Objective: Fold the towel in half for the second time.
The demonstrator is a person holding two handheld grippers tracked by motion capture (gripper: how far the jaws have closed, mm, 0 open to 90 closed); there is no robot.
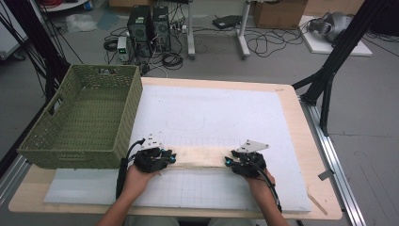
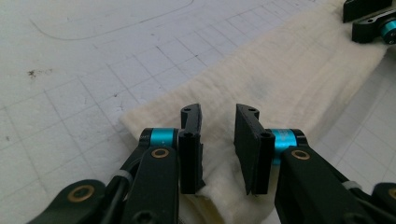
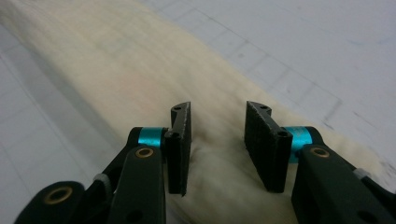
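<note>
One cream cloth [image 1: 202, 157], two tongs [image 1: 170, 159] [image 1: 228, 162], one green basket [image 1: 123, 127], one white grid mat [image 1: 221, 117].

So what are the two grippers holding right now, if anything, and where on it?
Nothing is clamped: the left gripper and right gripper stand open, each astride a bunched end of the folded cream cloth, pads not pressing it.

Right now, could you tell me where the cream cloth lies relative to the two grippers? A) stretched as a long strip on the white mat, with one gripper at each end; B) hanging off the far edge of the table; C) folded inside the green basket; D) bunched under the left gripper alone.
A: the high view shows the cloth lying as a strip on the mat, between the left gripper and the right gripper.
</note>
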